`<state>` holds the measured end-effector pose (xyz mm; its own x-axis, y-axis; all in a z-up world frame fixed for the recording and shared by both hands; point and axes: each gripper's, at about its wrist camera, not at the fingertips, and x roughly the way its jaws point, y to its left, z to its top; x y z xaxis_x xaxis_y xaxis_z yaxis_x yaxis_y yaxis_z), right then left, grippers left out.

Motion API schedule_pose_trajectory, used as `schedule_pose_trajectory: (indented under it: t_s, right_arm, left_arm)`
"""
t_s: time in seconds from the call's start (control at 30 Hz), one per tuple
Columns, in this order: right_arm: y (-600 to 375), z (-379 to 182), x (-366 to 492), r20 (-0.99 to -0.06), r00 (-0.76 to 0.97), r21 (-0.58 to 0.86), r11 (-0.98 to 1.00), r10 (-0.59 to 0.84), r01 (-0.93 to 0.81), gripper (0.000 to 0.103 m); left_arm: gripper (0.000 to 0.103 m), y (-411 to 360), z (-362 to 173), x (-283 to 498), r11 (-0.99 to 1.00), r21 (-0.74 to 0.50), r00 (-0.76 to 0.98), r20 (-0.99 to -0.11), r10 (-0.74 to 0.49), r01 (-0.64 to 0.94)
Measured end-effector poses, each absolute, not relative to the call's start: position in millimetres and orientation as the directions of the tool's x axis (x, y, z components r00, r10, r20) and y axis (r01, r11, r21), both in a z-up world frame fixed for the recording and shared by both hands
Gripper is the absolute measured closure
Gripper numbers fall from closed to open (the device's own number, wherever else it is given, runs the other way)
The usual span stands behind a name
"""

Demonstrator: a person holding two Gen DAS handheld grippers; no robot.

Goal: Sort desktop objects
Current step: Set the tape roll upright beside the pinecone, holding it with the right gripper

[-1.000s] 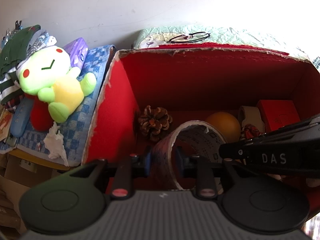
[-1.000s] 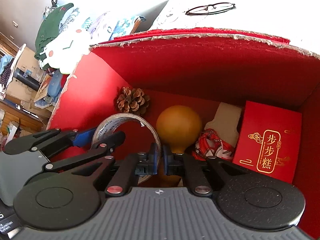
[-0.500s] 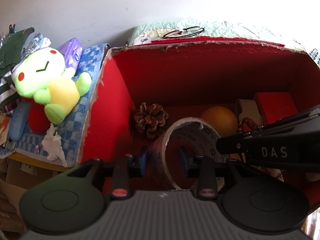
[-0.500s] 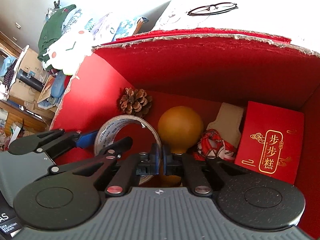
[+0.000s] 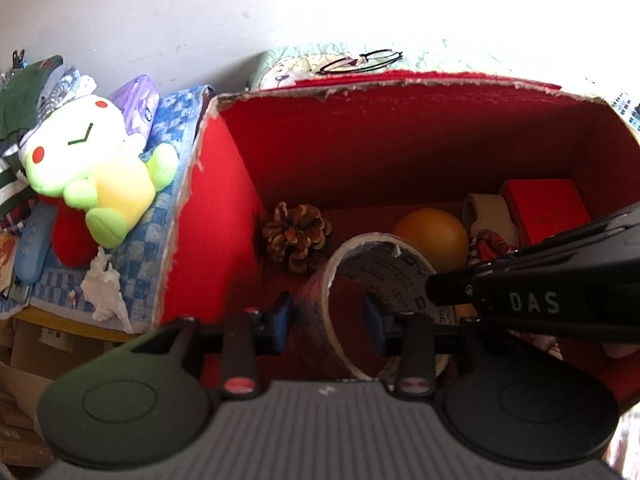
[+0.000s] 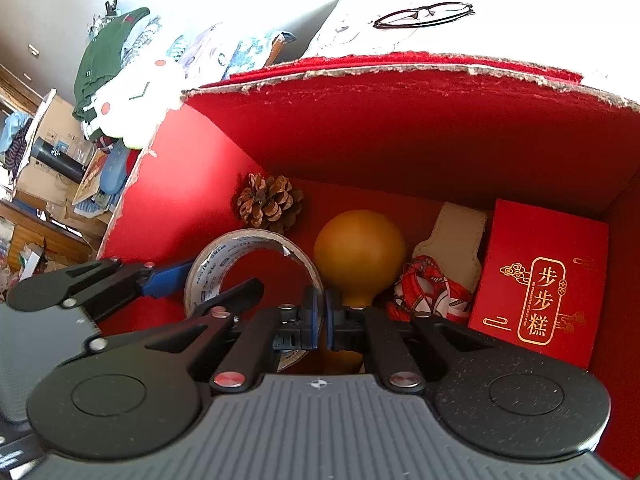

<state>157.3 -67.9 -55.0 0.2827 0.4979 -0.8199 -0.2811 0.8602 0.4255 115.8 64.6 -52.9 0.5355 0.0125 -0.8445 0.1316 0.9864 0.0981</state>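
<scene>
Both tongs are inside the red box (image 5: pixel 224 216). Left tongs (image 5: pixel 327 320) are spread wide, with one blue pad outside the tape roll (image 5: pixel 384 280) wall and the other inside its hole; neither pad clearly presses the roll, so no firm grip shows. Tape roll stands on edge on the box floor, left-centre, just in front of the pinecone (image 5: pixel 297 236). Right tongs (image 6: pixel 323 318) are nearly closed, the pads a sliver apart with nothing between them, tips just right of the roll (image 6: pixel 240 268) and in front of the orange ball (image 6: pixel 360 252).

Box contents left to right: pinecone (image 6: pixel 270 202) in the back left corner, roll, ball, a beige piece (image 6: pixel 456 236) with a red patterned cloth (image 6: pixel 428 292) in front of it, and a red packet (image 6: pixel 540 280) with gold print leaning at the right wall.

Outside the box on its left, a green-yellow plush (image 5: pixel 88 168) lies on a blue checked cloth (image 5: pixel 168 128). Glasses (image 6: pixel 424 14) lie behind the box.
</scene>
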Motion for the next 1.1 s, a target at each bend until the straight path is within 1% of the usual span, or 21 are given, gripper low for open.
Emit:
schedule_pose_trajectory:
  t_s: [0.1,0.23,0.37,0.43,0.53,0.67,0.93,1.03,1.1]
  right_arm:
    - [-71.2,-57.6,161.4,-0.807,0.263,0.467,0.844,0.529,-0.263,0.098]
    - [-72.0,-58.8,164.0,-0.803,0.249,0.487,0.838,0.541,-0.246,0.098]
    - [-68.1,-57.2,162.8,-0.810,0.247,0.477,0.843,0.531,-0.246,0.096]
    - [-67.0,-59.1,163.8,-0.802,0.242,0.504,0.836,0.546,-0.218,0.094]
    - [-63.9,-64.8,166.0,-0.788,0.219,0.552,0.818,0.575,-0.161,0.093]
    - [-61.6,-63.2,165.2,-0.778,0.214,0.567,0.807,0.591,-0.168,0.090]
    - [-87.1,-68.0,163.1,-0.727,0.255,0.649,0.759,0.638,-0.050,0.091]
    - [-91.5,-70.7,163.0,-0.705,0.273,0.679,0.734,0.654,-0.004,0.091]
    - [-91.2,-71.2,163.2,-0.709,0.280,0.678,0.735,0.648,0.016,0.090]
  left_arm:
    - [0.060,66.2,-41.8,107.0,0.984,0.088,0.569,-0.822,-0.016,0.154]
    - [0.060,67.4,-32.4,101.4,0.977,0.093,0.604,-0.796,-0.042,0.190]
    - [0.060,67.7,-32.8,102.7,0.975,0.057,0.587,-0.805,-0.083,0.216]
    - [0.060,68.3,-33.3,102.4,0.973,0.042,0.579,-0.809,-0.100,0.226]
    - [0.062,67.3,-34.0,101.4,0.969,0.054,0.578,-0.810,-0.097,0.239]
    - [0.062,69.8,-37.9,103.8,0.970,0.034,0.561,-0.820,-0.112,0.242]
    - [0.062,70.9,-43.1,110.0,0.974,0.016,0.550,-0.827,-0.113,0.224]
    - [0.059,68.8,-47.4,115.5,0.977,0.016,0.530,-0.842,-0.102,0.212]
    - [0.057,68.5,-47.9,118.0,0.980,0.009,0.528,-0.843,-0.100,0.200]
